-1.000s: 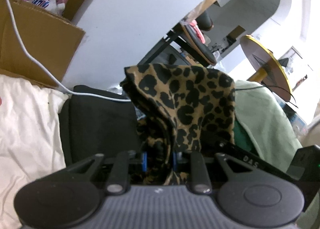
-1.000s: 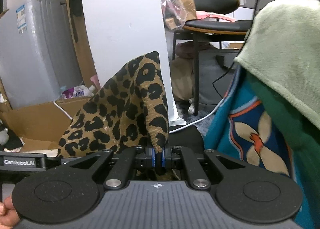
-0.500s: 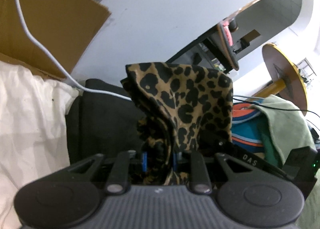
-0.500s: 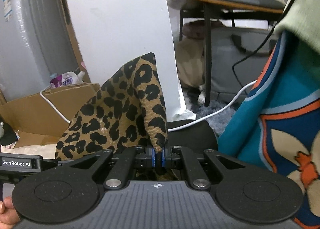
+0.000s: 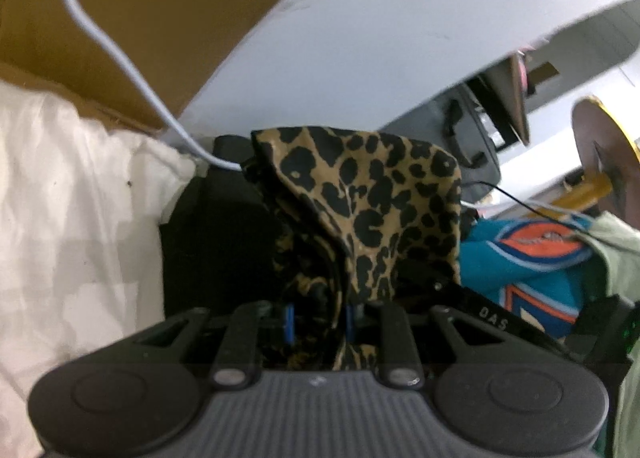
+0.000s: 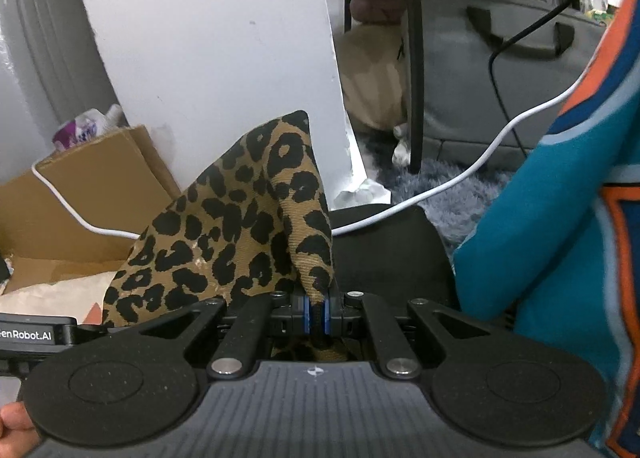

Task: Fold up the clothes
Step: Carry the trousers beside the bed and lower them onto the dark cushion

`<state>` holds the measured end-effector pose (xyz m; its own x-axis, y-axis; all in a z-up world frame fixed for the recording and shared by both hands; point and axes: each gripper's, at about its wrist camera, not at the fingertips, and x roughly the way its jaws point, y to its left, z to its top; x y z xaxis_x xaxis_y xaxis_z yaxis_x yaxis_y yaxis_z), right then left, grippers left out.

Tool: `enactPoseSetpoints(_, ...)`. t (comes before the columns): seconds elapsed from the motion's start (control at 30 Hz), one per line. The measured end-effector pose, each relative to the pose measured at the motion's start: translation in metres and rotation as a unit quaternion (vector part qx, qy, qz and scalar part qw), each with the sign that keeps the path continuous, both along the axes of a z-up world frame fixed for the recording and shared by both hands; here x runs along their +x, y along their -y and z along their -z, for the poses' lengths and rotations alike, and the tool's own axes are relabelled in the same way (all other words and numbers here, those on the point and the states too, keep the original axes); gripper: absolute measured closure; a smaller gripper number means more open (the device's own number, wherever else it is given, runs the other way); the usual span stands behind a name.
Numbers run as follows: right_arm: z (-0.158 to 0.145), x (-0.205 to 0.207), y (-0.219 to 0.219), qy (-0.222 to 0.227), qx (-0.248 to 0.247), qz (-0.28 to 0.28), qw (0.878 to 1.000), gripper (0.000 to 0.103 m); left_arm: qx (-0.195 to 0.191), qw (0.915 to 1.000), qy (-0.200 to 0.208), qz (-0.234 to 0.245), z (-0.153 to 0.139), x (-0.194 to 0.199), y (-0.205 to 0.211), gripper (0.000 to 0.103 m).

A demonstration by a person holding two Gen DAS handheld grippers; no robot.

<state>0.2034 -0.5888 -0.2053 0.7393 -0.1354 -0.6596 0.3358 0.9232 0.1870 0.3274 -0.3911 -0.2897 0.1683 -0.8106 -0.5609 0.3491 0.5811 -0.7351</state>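
Leopard-print cloth (image 5: 372, 210) is pinched in both my grippers at once. My left gripper (image 5: 318, 322) has its fingers closed on a bunched fold of it, and the fabric rises in front of the lens like a peaked tent. My right gripper (image 6: 317, 316) is clamped tight on a narrow edge of the same cloth (image 6: 248, 226), which slopes away toward my left side. Below it sits a black cushion (image 6: 392, 250), with a white cable (image 6: 440, 186) trailing across it. Off to my right hangs a teal garment with orange trim (image 6: 560, 238). A cardboard box (image 6: 92, 198) stands at left, white bedding (image 5: 72, 218) beside it.
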Motion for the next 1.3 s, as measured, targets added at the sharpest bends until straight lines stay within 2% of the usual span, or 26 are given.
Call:
enactPoseSetpoints(0.27,0.010,0.025,0.007,-0.011,-0.012,0.000,1.000,0.098,-0.009,0.9997,-0.023,-0.009,0.000,0.006,-0.002,0.080)
enactPoseSetpoints(0.43,0.021,0.038,0.013,-0.020,-0.014,0.003,1.000,0.097,0.002,0.9991,-0.036,-0.021,0.015,0.011,0.000,0.079)
enactPoseSetpoints(0.47,0.024,0.041,0.014,-0.021,-0.014,0.004,1.000,0.095,0.016,0.9989,-0.035,-0.025,0.017,0.012,0.000,0.075)
enactPoseSetpoints(0.5,0.026,0.042,0.016,-0.020,-0.010,0.006,1.000,0.094,0.031,0.9985,-0.034,-0.030,0.019,0.013,0.001,0.067)
enactPoseSetpoints(0.57,0.026,0.040,0.017,-0.016,-0.018,0.015,1.000,0.085,0.056,0.9974,-0.028,-0.037,0.014,0.014,-0.003,0.060)
enactPoseSetpoints(0.6,0.024,0.036,0.017,-0.009,-0.027,0.018,0.999,0.082,0.062,0.9972,-0.017,-0.038,0.008,0.014,-0.006,0.059)
enactPoseSetpoints(0.67,0.019,0.026,0.016,0.003,-0.044,0.018,0.999,0.065,0.074,0.9965,0.004,-0.040,-0.003,0.013,-0.012,0.059)
enactPoseSetpoints(0.77,0.014,0.010,0.019,0.018,-0.047,0.028,0.998,0.065,0.095,0.9938,0.042,-0.039,-0.022,0.011,-0.017,0.059)
enactPoseSetpoints(0.83,0.014,-0.002,0.022,0.027,-0.035,0.043,0.998,0.065,0.098,0.9928,0.065,-0.024,-0.034,0.008,-0.010,0.064)
enactPoseSetpoints(0.93,0.013,-0.020,0.025,0.046,-0.011,0.083,0.995,0.065,0.101,0.9900,0.099,-0.001,-0.051,0.004,0.000,0.070)
enactPoseSetpoints(0.97,0.014,-0.026,0.026,0.057,0.005,0.096,0.994,0.065,0.102,0.9886,0.110,0.006,-0.057,0.003,0.004,0.075)
enactPoseSetpoints(1.03,0.021,-0.032,0.026,0.057,0.029,0.107,0.992,0.065,0.111,0.9854,0.127,0.023,-0.063,-0.001,0.014,0.077)
enactPoseSetpoints(1.13,0.032,-0.031,0.014,0.041,0.023,0.098,0.994,0.065,0.115,0.9801,0.152,0.057,-0.068,-0.008,0.028,0.079)
enactPoseSetpoints(1.2,0.037,-0.031,0.008,0.040,0.025,0.093,0.995,0.065,0.135,0.9727,0.176,0.069,-0.067,-0.015,0.037,0.079)
enactPoseSetpoints(1.3,0.043,-0.031,0.001,0.040,0.033,0.094,0.994,0.061,0.166,0.9641,0.191,0.078,-0.051,-0.020,0.047,0.079)
